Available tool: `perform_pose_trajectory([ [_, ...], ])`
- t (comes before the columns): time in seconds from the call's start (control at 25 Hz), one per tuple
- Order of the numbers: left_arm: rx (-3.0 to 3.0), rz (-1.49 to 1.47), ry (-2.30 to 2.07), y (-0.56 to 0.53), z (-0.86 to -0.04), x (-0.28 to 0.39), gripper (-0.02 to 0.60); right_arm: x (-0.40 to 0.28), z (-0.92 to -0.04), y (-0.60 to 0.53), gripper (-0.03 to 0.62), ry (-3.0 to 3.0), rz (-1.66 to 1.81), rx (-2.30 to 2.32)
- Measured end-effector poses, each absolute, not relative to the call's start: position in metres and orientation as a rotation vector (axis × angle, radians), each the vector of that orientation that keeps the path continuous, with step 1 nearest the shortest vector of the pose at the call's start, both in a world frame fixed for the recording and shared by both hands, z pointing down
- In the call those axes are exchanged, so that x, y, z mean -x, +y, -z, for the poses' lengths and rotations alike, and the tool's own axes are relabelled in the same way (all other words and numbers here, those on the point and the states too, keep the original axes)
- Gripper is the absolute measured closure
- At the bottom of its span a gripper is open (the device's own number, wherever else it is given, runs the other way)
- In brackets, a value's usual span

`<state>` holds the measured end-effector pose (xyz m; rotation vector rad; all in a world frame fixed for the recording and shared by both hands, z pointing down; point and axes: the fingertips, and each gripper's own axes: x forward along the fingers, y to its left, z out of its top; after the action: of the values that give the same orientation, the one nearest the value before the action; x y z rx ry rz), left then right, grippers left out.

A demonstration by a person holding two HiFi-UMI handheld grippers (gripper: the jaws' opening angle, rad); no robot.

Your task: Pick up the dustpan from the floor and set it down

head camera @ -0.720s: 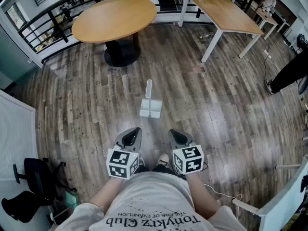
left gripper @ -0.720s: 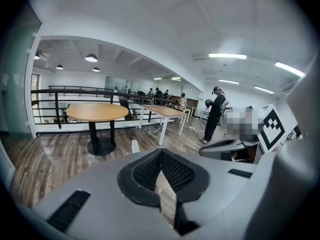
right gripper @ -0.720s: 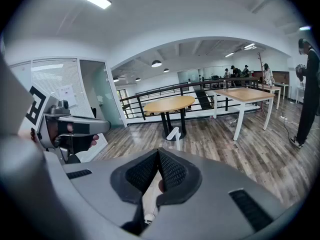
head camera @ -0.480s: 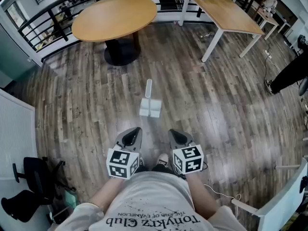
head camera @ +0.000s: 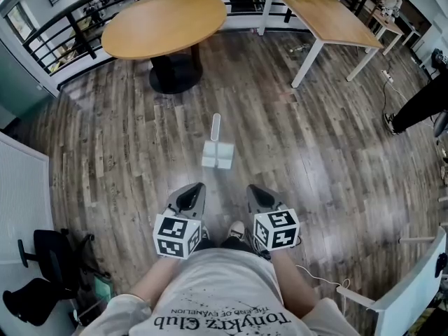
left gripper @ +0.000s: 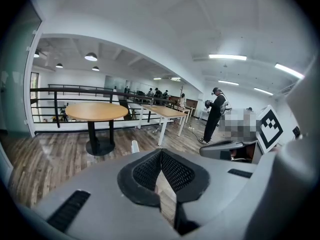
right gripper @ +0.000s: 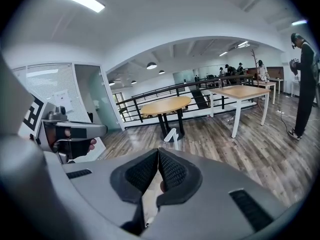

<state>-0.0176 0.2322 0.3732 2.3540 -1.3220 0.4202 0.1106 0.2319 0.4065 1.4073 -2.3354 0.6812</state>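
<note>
Wood-plank floor (head camera: pixel 315 152), grey-brown, glossy; round wooden desk (head camera: pixel 164 21) on black pedestal, far left; rectangular wooden desk (head camera: pixel 325 16) on white legs, far right; black railing (head camera: pixel 78 42) behind both; black office chair (head camera: pixel 49 264), near left, beside white slatted panel (head camera: pixel 21 208); standing person's dark trouser leg (head camera: pixel 420 107), right edge; white cable (head camera: pixel 315 277) on floor, near right.

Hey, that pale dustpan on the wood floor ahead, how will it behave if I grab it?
The dustpan looks like thin pale plastic, so probably stiff and light. Its slim handle sits at one end, so lifted there the pan will likely hang and swing. On the glossy wood floor a nudge would probably slide it, not tip it.
</note>
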Motion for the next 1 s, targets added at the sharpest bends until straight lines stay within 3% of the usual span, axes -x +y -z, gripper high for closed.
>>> perform_pose_trajectory([
  [1.0, -2.405, -0.408, -1.229, 0.213, -0.379, 0.100, 0.558, -0.040, -0.411, 0.211, 0.568, -2.261, -0.657, -1.472],
])
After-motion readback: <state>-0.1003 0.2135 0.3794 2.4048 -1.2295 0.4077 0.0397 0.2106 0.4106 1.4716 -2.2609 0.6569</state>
